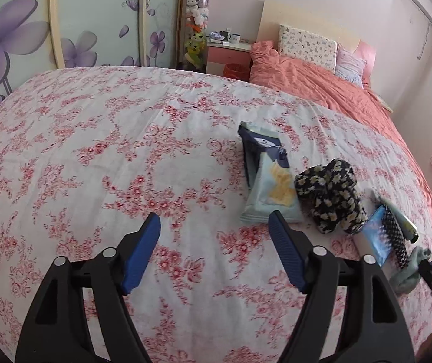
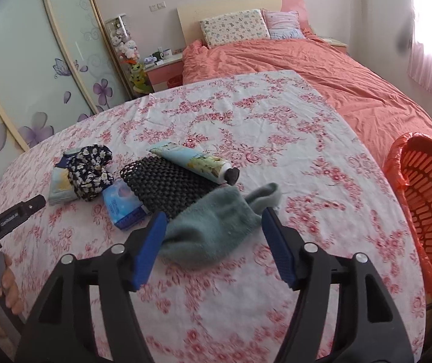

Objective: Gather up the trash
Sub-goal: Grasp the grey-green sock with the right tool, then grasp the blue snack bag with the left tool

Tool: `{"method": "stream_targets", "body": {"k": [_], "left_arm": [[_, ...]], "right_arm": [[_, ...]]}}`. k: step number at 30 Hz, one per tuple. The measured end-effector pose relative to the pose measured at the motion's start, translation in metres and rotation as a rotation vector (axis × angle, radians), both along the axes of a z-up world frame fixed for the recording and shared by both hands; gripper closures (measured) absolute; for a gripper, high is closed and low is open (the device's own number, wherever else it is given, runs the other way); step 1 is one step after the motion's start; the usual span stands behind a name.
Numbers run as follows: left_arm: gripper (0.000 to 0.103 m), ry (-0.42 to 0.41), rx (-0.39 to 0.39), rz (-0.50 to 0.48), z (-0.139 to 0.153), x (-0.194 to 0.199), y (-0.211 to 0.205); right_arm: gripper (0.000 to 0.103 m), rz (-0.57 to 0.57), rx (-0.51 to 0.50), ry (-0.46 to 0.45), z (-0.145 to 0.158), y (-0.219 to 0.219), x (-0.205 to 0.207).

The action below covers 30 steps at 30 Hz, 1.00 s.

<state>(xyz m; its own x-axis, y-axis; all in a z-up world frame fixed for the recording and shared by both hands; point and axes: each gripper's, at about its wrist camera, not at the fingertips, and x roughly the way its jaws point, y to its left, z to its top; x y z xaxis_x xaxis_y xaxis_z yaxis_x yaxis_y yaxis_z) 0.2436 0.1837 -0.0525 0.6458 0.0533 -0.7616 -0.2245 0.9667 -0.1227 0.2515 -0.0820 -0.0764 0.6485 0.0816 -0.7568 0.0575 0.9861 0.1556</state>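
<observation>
Right wrist view looks down on a cluster of small things lying on a pink floral sheet [image 2: 246, 115], and the grey-green sock [image 2: 216, 227] is the landmark among them. It lies crumpled just ahead of the right gripper [image 2: 214, 216], whose blue fingers [image 2: 150, 248] stand wide apart on either side of the sock's near end without pressing on it, so nothing is held. Touching the sock on its far-left side is a black woven pad [image 2: 164, 181], and on the pad's far edge rests a cream tube [image 2: 194, 163] with a dark cap. Left of the sock, partly under the pad, is a blue tissue packet [image 2: 122, 205]. Farther left lie a black daisy-print cloth [image 2: 90, 171] and a pale snack wrapper [image 2: 58, 184] just beside it. Well to the right of the sock, off the sheet's edge, stands an orange basket [image 2: 427, 199] lined with an orange bag. In the left wrist view the left gripper [image 1: 214, 224] hovers over bare sheet, well left of the sock [image 1: 409, 269], its fingers [image 1: 143, 251] spread wide and empty. The snack wrapper [image 1: 273, 193] lies just beyond its right finger, with a dark blue wrapper [image 1: 261, 148] overlapping its far end.
</observation>
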Motion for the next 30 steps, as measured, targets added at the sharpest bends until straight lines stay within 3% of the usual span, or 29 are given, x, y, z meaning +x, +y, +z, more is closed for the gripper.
{"method": "stream_targets", "body": {"k": [4,9,11,16,21,24,28,30], "left_arm": [[0.024,0.000,0.015,-0.013,0.000,0.010,-0.013],[0.017,0.005,0.046,-0.017,-0.002,0.025,-0.025],[0.017,0.012,0.059,-0.018,-0.004,0.031,-0.028],[0.017,0.027,0.068,-0.006,-0.010,0.044,-0.027],[0.022,0.031,0.077,-0.019,-0.014,0.054,-0.032],[0.031,0.037,0.086,-0.020,-0.018,0.061,-0.034],[0.055,0.046,0.093,-0.011,-0.022,0.066,-0.031],[0.056,0.045,0.077,-0.038,-0.021,0.059,-0.030]], "right_arm": [[0.041,0.009,-0.051,0.042,-0.011,0.005,0.004],[0.083,0.015,-0.059,0.045,-0.014,-0.011,-0.009],[0.088,0.005,-0.056,0.040,-0.013,-0.022,-0.014],[0.089,-0.070,-0.117,0.027,-0.012,-0.047,-0.015],[0.088,-0.076,-0.099,0.036,-0.015,-0.059,-0.013],[0.087,-0.070,-0.114,0.035,-0.016,-0.056,-0.013],[0.087,-0.058,-0.122,0.037,-0.017,-0.053,-0.011],[0.087,-0.041,-0.120,0.033,-0.017,-0.054,-0.013]]}}
